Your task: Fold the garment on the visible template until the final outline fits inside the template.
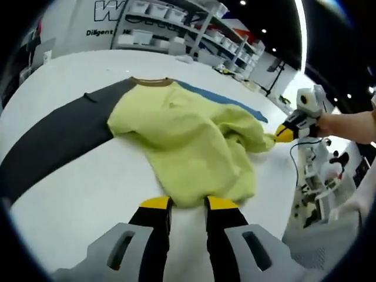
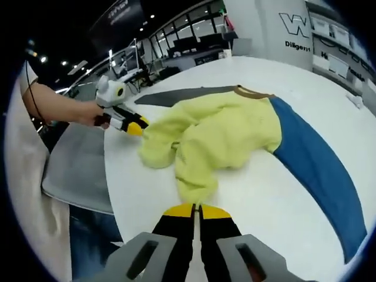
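Yellow knit, limp and light, the garment (image 1: 182, 138) lies bunched on the white table (image 1: 88, 194), its dark sleeve (image 1: 53, 144) and blue sleeve (image 2: 314, 161) spread to either side. Both grippers clamp the hem: the left gripper (image 1: 188, 205) at one corner, the right gripper (image 2: 195, 210) at the other. Soft cloth likely sags and creases; hem corners or shoulders look the safest holds.

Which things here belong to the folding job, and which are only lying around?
For the job:
- yellow garment with a dark sleeve and a blue sleeve
- left tongs, at its hem
- right tongs, shut on a fold
- white table

Lying about:
- shelves with white bins
- grey pad beside the table
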Demonstrator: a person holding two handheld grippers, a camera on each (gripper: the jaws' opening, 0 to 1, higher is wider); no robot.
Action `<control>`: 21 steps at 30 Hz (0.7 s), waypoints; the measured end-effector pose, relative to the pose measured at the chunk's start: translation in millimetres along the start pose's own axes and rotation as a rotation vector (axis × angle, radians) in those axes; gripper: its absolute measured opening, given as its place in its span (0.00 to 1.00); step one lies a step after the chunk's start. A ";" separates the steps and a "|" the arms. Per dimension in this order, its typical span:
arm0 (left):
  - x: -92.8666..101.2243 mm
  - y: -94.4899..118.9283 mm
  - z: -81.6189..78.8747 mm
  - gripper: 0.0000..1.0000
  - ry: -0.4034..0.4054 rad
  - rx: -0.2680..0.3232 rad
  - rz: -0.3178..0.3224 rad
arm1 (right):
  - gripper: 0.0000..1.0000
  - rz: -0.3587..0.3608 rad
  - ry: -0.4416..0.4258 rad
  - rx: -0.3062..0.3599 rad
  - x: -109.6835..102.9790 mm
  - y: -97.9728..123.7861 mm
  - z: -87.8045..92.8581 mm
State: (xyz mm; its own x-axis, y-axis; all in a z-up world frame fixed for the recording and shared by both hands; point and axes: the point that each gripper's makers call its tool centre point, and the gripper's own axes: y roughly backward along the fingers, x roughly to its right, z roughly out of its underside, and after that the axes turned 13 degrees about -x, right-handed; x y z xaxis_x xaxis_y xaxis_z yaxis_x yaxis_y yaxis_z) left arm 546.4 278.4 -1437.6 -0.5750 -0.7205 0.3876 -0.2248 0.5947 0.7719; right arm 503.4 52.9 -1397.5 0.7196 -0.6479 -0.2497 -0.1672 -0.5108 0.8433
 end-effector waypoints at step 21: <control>4.9 67.0 -72.3 0.00 0.095 0.200 0.127 | 0.00 -0.173 0.057 0.036 -49.0 20.0 1.0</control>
State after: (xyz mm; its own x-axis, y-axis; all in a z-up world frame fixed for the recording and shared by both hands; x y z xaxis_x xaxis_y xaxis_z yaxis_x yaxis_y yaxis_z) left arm 585.4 288.9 -1347.5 -0.5337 -0.6604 0.5282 -0.3120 0.7343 0.6029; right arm 464.1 73.9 -1368.9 0.7766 -0.5160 -0.3615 -0.0606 -0.6323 0.7724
